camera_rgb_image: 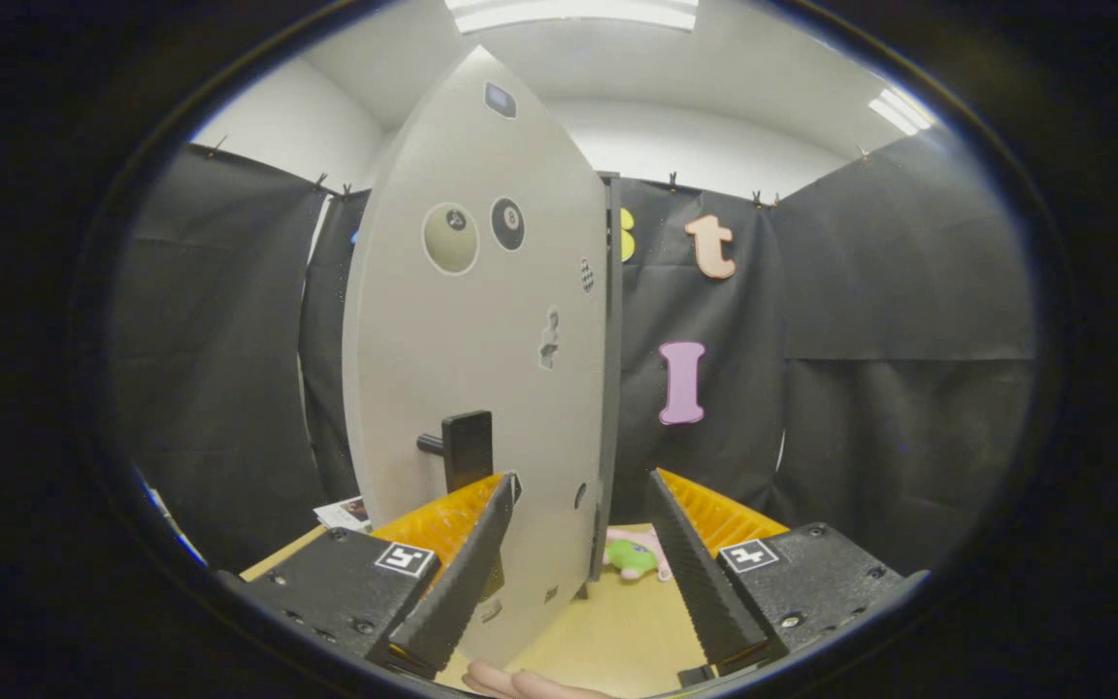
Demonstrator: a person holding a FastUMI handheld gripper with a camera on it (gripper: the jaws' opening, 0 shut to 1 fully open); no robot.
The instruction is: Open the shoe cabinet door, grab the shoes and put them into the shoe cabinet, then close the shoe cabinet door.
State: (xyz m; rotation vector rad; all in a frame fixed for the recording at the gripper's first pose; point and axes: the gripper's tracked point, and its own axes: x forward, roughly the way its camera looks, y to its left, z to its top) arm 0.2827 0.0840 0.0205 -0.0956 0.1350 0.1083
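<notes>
Now fingers (578, 544) apart around door (481, 320)

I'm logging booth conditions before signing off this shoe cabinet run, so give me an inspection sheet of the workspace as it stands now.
Surface: light wooden table, bare patch between the fingers.
Job's things: grey cabinet door swung open, seen nearly edge-on, its dark handle just ahead of one finger; stickers on the door face. Small green and pink item on the table beyond the door's edge; too small to tell whether it is a shoe.
Clutter: printed paper on the table beside the door.
Grippers: gripper open, fingers spread either side of the door's edge, not pressing on it.
Cables: nothing seen.
Surroundings: black cloth wall, white ceiling with strip lights; fingertips of a person's hand beneath the gripper.
</notes>
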